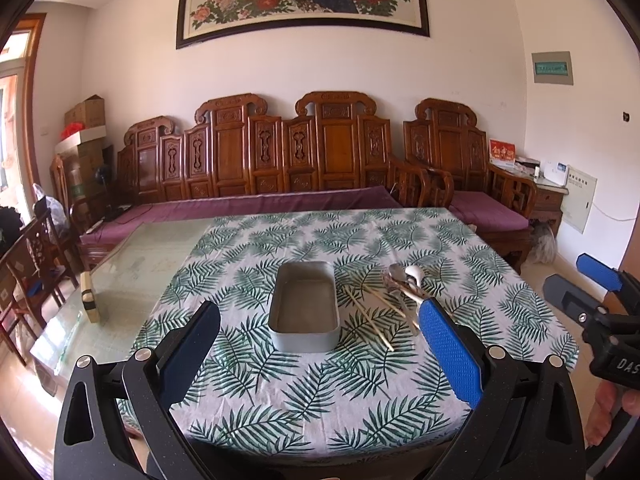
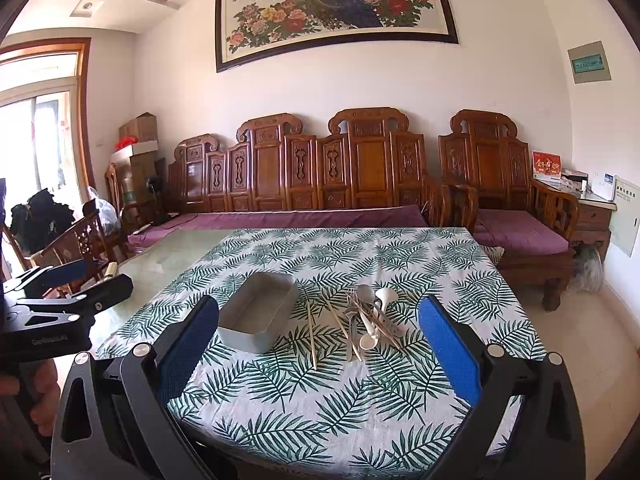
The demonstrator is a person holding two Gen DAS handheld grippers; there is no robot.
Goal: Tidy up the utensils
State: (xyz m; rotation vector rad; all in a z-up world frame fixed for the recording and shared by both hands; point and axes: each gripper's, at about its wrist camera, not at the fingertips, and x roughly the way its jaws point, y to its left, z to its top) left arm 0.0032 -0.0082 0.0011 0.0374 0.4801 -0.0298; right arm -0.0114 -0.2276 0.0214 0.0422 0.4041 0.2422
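Note:
An empty grey metal tin (image 1: 304,308) (image 2: 258,316) stands on the leaf-print tablecloth (image 1: 320,400). To its right lies a loose pile of utensils (image 1: 404,284) (image 2: 372,320): metal spoons, a fork and white ceramic spoons. Wooden chopsticks (image 1: 370,320) (image 2: 312,332) lie between tin and pile. My left gripper (image 1: 319,306) hovers open above the table's near edge, facing the tin, with nothing held. My right gripper (image 2: 319,303) is open too and faces the pile. Each shows in the other's view, the right gripper (image 1: 580,280) and the left gripper (image 2: 96,276), both off the table's sides.
The cloth covers the table's right part; bare glass top (image 1: 152,256) lies to the left, with a small tan block (image 1: 90,296) at its edge. A carved wooden sofa (image 1: 280,160) stands behind the table. Wooden chairs (image 1: 36,256) crowd the left side.

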